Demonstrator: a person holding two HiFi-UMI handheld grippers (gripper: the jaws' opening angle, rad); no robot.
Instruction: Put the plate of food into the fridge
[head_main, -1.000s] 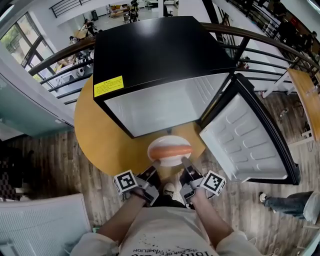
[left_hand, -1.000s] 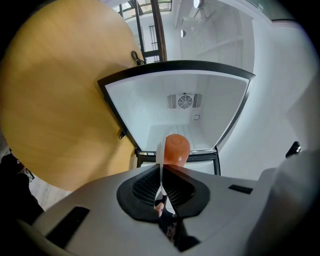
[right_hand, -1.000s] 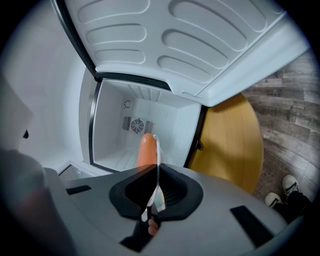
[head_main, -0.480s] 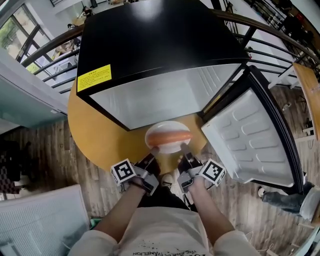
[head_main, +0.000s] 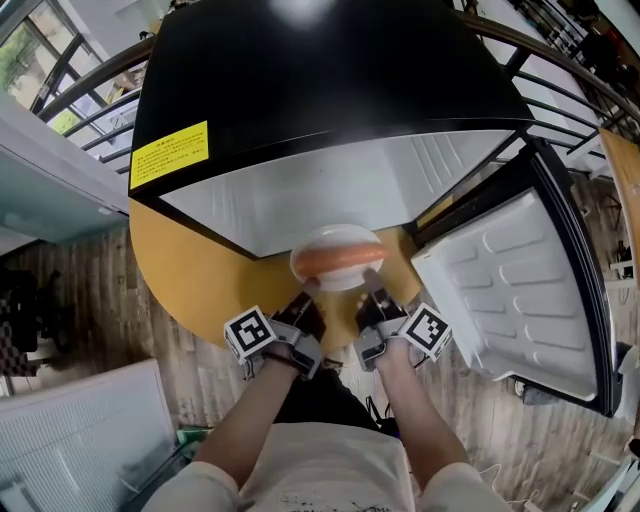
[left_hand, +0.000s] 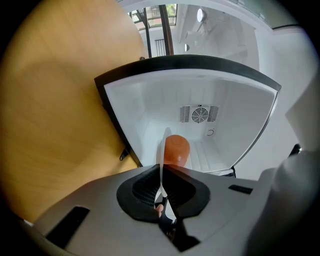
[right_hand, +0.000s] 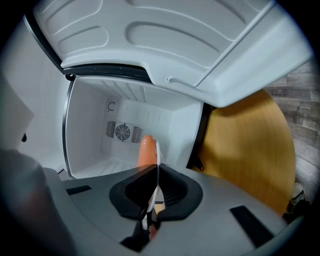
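Plate: a white plate (head_main: 338, 240) sits in the middle of the head view, right at the open front of the fridge (head_main: 320, 80), held up by both grippers on its near rim
Food: an orange sausage (head_main: 338, 260) lies crosswise on the plate; in each gripper view it shows beyond the jaws, in front of the white fridge interior
Left gripper: the left gripper (head_main: 308, 292), just below and left of the plate, is clenched on the plate's near left rim; in the left gripper view the rim runs edge-on between the dark pads (left_hand: 145, 187)
Right gripper: the right gripper (head_main: 372, 290), just below and right of the plate, is clamped on the near right rim, which stands edge-on between its pads (right_hand: 172, 192) in the right gripper view
Fridge: black on top, white inside, it fills the upper half of the head view; a round fan vent (left_hand: 199, 114) shows on the back wall
Door: the fridge door (head_main: 510, 290) stands swung open at the right of the head view, white moulded inner side showing
Table: a round yellow-wood table (head_main: 190, 280) carries the fridge and shows at centre left
Sticker: a yellow label (head_main: 169, 155) lies on the fridge's top, upper left
Person: two forearms (head_main: 250, 430) reach up from the bottom of the frame to the grippers
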